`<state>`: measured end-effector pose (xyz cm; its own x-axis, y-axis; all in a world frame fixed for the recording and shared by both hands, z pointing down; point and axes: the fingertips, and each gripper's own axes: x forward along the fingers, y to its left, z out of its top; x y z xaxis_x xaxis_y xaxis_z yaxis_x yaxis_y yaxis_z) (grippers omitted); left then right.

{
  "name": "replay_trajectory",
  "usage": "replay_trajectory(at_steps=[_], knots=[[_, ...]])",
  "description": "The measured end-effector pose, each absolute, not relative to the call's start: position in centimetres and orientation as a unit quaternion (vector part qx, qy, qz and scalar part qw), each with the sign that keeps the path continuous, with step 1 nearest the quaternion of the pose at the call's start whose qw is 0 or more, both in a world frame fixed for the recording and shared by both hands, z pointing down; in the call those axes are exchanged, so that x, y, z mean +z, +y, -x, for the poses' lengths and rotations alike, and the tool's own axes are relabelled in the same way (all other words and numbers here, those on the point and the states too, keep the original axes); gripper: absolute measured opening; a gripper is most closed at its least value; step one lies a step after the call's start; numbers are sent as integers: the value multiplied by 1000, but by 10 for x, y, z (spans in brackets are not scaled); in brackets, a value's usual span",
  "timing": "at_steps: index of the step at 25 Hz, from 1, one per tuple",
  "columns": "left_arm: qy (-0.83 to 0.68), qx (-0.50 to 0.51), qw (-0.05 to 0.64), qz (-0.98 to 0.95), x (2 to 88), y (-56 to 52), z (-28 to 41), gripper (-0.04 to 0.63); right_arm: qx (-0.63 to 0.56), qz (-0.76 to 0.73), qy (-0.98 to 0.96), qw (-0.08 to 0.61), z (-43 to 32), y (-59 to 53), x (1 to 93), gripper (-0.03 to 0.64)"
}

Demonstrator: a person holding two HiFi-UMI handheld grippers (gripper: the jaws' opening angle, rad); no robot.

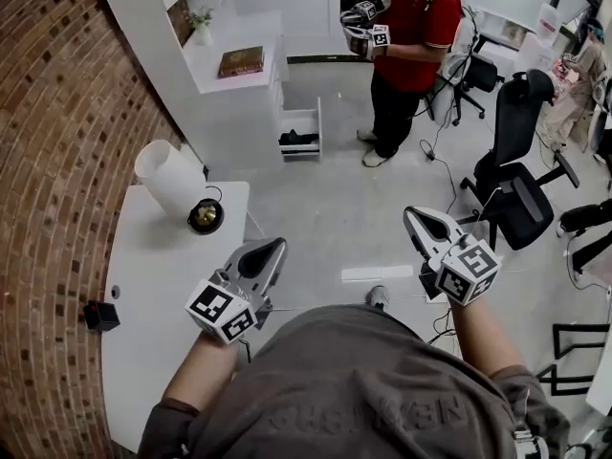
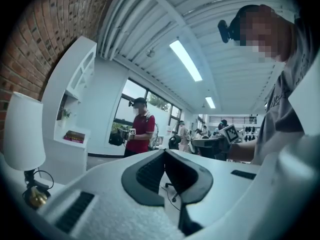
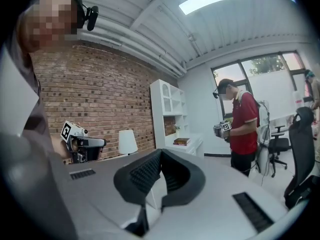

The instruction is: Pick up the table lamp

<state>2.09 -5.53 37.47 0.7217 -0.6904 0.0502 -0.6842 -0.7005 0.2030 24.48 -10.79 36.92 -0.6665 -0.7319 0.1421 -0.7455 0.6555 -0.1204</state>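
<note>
White cylindrical lamp shade (image 1: 168, 175); brass-gold round lamp base (image 1: 205, 215), black rim. White rounded table (image 1: 158, 295). Red-brown brick wall (image 1: 48, 142), pale mortar grid. Light grey left gripper (image 1: 274, 249), right gripper (image 1: 411, 214): black pads (image 2: 145, 176), black-and-white square-marker cubes (image 1: 222, 311). Bystander's red shirt (image 1: 416, 22). Black office chair (image 1: 516, 185).

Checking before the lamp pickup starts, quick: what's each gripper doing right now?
Left gripper: closed, holding nothing.
Right gripper: closed, holding nothing.
</note>
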Motion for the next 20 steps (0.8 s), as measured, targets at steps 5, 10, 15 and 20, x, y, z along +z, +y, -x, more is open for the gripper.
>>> replay_trajectory(at_steps=[5,10,15,20], knots=[[-415,-22,102,-904,378,-121,-68,-5,75,-365,-927,50,-285,-183,376,-6],[-443,-32,108,-890,372,-189,-122,-5,67,-332,-938,74,-329,-241,379,-6],[-441,-17,110,-891,375,-227,-158,-5,68,-325,-940,83,-354,-271,394,-6],[-421,-6,110,-900,383,-244,-154,-5,80,-342,-932,86,-348,-282,410,-6]])
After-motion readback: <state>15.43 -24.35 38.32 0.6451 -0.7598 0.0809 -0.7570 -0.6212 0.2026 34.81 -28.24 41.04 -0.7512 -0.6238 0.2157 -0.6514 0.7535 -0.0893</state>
